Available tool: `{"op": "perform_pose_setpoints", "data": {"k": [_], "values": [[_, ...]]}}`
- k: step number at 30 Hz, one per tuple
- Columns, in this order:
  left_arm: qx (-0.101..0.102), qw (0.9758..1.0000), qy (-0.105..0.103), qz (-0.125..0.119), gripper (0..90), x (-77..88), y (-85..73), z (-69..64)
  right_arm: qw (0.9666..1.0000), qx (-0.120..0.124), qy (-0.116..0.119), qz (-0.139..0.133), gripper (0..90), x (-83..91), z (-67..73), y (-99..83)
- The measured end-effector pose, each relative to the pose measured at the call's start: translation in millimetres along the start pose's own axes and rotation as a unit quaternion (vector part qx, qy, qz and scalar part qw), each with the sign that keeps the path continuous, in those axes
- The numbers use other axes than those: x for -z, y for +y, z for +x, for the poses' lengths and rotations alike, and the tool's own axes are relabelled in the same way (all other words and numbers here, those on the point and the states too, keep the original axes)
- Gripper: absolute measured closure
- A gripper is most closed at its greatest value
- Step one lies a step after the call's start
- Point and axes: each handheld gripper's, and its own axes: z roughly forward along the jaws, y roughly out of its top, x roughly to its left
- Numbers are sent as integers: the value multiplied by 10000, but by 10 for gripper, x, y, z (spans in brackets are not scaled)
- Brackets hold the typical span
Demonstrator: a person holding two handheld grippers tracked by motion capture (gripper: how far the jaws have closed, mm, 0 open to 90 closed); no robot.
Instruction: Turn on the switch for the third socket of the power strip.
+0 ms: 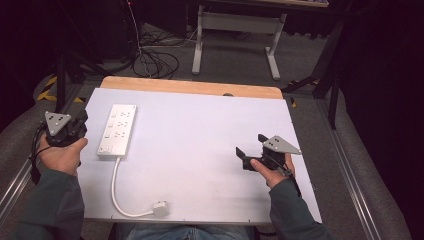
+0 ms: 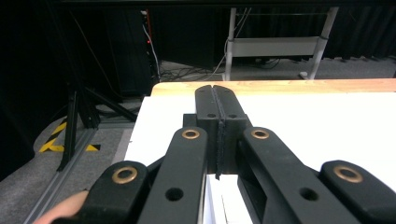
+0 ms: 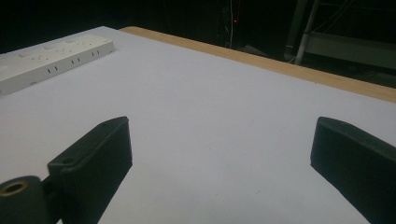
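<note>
A white power strip (image 1: pixel 118 130) lies on the left part of the white table top (image 1: pixel 200 140); its white cable (image 1: pixel 116 192) runs toward the near edge and ends in a white plug (image 1: pixel 160 208). My left gripper (image 1: pixel 80 119) is at the table's left edge, just left of the strip, held in a hand. In the left gripper view its jaws meet, shut with nothing between them (image 2: pixel 216 100). My right gripper (image 1: pixel 250 149) rests at the right side, jaws wide apart and empty (image 3: pixel 219 140). The strip (image 3: pixel 51 60) shows far left in the right gripper view.
A wooden strip (image 1: pixel 190 86) edges the table's far side. Beyond it stand a grey desk frame (image 1: pixel 235 30) and loose cables (image 1: pixel 155 62) on the floor. A black stand with yellow-black tape (image 1: pixel 55 82) is at the far left. Metal rails run along both table sides.
</note>
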Motion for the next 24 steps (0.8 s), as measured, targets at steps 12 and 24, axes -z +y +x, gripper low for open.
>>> {"op": "perform_pose_setpoints", "data": {"k": [12, 24], "values": [[-162, 9998, -42, 131, 900, -201, 25, -29, 10000, -11, -11, 15, 60, 2, -4, -4], [-250, 9992, -61, 299, 900, -363, 23, -53, 10000, 1, 12, 2, 62, 6, 6, -3]]}}
